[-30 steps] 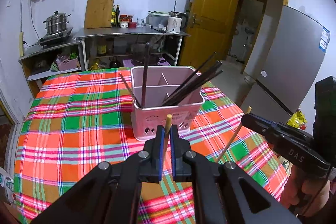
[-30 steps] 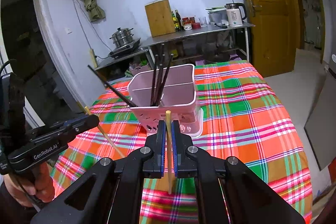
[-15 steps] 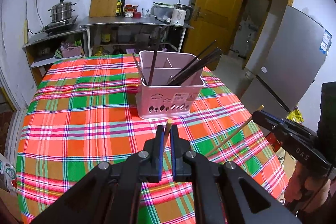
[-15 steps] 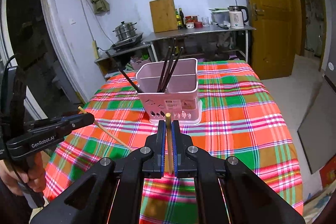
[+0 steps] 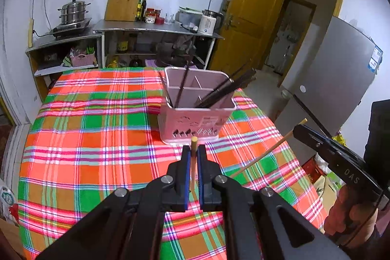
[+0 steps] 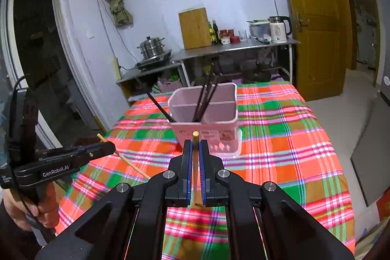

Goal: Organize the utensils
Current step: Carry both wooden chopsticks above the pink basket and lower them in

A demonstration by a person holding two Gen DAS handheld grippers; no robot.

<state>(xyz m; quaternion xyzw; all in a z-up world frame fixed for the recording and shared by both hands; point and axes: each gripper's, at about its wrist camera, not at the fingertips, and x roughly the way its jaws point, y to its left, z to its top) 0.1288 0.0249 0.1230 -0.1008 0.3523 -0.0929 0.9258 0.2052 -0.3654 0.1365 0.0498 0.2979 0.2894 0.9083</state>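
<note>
Both grippers are held level above the plaid table [image 5: 80, 138], short of the pink caddy [image 5: 195, 113] of dark chopsticks [image 5: 224, 89]. The left gripper [image 5: 194, 157] and right gripper [image 6: 195, 152] each pinch a pale chopstick — left [image 5: 194, 150], right [image 6: 195, 145] — jaws nearly closed. Since a second ago both have drawn back — the caddy sits farther off.

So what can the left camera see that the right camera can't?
Only the left wrist view shows the grey fridge. Only the right wrist view shows the dark doorway on the left wall. Both show the pink utensil holder with dark chopsticks on the plaid tablecloth, and each gripper clamping a light wooden chopstick.
</note>
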